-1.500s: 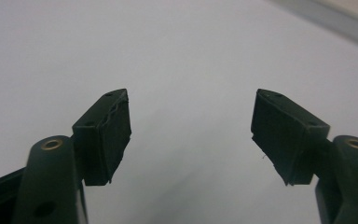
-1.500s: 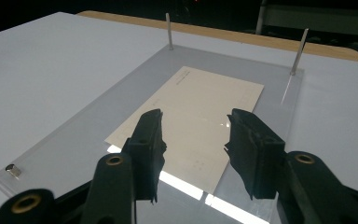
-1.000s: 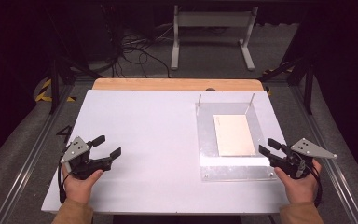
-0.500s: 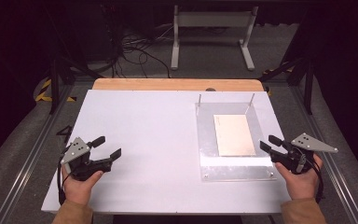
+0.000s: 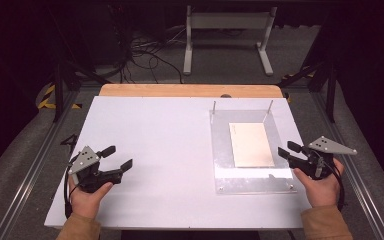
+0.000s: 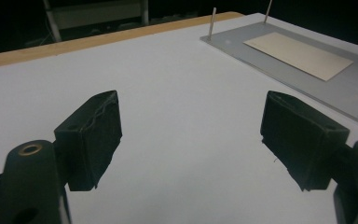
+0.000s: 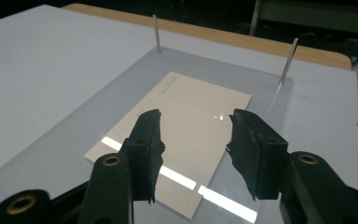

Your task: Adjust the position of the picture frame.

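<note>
High view: the right hand-held gripper sits at the right edge of the clear plate, jaws parted and holding nothing; the left hand-held gripper rests well apart on the bare left side of the white surface, jaws wide apart and also holding nothing.
Card position: the cream card lies flat on the clear plate, just short of the two upright pins at its far edge.
Right gripper view: the jaws frame the near end of the card, above it and apparently not touching.
Risk, pickup: the card lies flush and looks thin, so the jaws could skid over it or push it toward the pins rather than catch an edge.
Risk, plate: pressing down hard may shift the plate on the surface.
Risk, glare: bright reflections across the plate may hide the card's near edge.
</note>
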A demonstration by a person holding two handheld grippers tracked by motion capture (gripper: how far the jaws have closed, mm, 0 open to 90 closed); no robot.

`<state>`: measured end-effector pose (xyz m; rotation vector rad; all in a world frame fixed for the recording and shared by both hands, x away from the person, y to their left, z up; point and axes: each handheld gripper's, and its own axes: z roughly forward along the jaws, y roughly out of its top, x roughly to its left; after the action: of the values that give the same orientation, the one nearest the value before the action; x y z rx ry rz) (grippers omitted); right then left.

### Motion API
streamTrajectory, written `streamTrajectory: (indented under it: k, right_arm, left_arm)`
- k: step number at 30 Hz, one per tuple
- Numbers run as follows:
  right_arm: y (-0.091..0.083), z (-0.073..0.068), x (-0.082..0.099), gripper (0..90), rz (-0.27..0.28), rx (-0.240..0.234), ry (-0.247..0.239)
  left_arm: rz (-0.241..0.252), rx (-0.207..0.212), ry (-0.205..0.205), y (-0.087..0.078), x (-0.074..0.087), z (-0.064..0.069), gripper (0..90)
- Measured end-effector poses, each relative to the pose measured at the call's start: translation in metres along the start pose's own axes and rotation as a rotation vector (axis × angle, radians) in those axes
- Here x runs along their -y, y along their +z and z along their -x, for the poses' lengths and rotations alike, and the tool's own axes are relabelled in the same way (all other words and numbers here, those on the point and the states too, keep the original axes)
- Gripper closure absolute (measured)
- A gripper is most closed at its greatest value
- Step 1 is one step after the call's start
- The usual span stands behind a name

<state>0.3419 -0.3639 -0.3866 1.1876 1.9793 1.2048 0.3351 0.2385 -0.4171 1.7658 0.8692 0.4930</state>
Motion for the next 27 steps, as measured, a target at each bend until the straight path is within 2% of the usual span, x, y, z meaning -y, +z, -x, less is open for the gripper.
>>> streamTrajectory:
  k: [4,7,9,13,18,19,20,21,27]
  right_arm:
    - [0.009,0.007,-0.005,52.7,-0.059,0.021,0.004]
    - [0.013,0.013,-0.007,52.7,-0.077,0.027,0.015]
    - [0.02,0.023,-0.007,57.0,-0.113,0.041,0.046]
    - [0.03,0.032,-0.006,67.9,-0.167,0.049,0.05]
    - [0.042,0.041,-0.005,74.5,-0.211,0.066,0.058]
    - [0.049,0.047,-0.002,80.7,-0.24,0.073,0.06]
    - [0.049,0.047,-0.002,80.7,-0.24,0.073,0.06]
    - [0.055,0.052,0.001,86.9,-0.263,0.078,0.071]
    - [0.067,0.064,0.007,89.8,-0.287,0.089,0.107]
  left_arm:
    - [-0.006,0.004,-0.002,0.0,0.001,-0.001,20.8]
    - [-0.006,0.004,-0.005,0.001,0.001,-0.001,20.8]
    - [-0.001,0.008,-0.009,0.001,0.001,-0.001,20.8]
    - [-0.008,0.007,-0.011,0.003,0.002,-0.001,20.8]
    - [-0.015,0.005,-0.013,0.004,0.002,-0.001,20.9]
    - [-0.011,0.007,-0.012,0.005,0.003,-0.001,20.9]
    - [-0.012,0.007,-0.011,0.005,0.003,-0.001,20.9]
    - [-0.014,0.007,-0.01,0.006,0.003,-0.001,20.9]
    - [-0.021,0.011,-0.012,0.007,0.004,-0.001,20.9]
